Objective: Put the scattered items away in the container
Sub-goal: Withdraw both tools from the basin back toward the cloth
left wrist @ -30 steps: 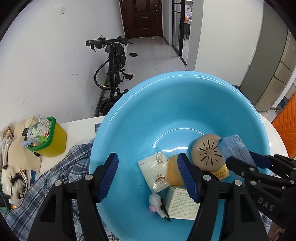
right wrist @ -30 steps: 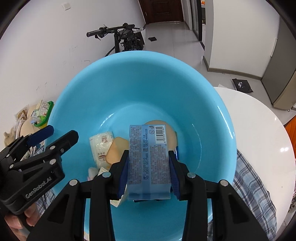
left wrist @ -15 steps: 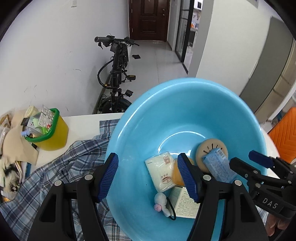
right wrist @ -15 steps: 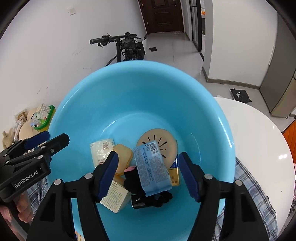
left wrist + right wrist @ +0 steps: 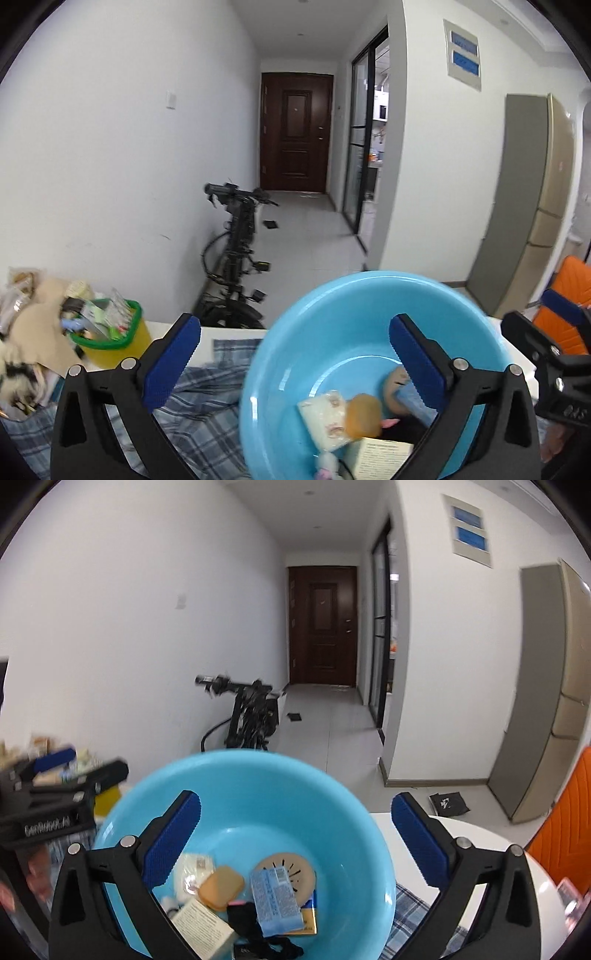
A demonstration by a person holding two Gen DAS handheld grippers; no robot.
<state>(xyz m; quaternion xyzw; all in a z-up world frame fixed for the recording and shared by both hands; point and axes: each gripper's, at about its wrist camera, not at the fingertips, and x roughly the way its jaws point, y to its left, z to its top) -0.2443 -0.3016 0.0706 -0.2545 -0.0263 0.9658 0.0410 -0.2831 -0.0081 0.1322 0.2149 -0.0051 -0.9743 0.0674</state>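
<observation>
Both claws are hanging released and holding nothing: the right claw [image 5: 295, 834] is gaping over the blue basin [image 5: 258, 775], where the blue packet [image 5: 275, 901] is lying atop other items; the left claw [image 5: 293, 354] is straddling its left rim above the plaid cloth [image 5: 199, 417].

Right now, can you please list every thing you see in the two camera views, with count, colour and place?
basin: 1, light blue, on the table, on the checked cloth
blue packet: 1, blue, in the basin, over the round disc
round disc: 1, tan with slots, in the basin
orange pad: 1, orange, in the basin
white sachet: 1, white, in the basin
printed box: 1, white, near side of the basin
checked cloth: 1, blue and grey, under the basin
yellow tub: 1, yellow with green rim, left on the table, full
bicycle: 1, black, by the wall
left gripper: 1, black with blue pads, open, empty
right gripper: 1, same colours, open, empty
</observation>
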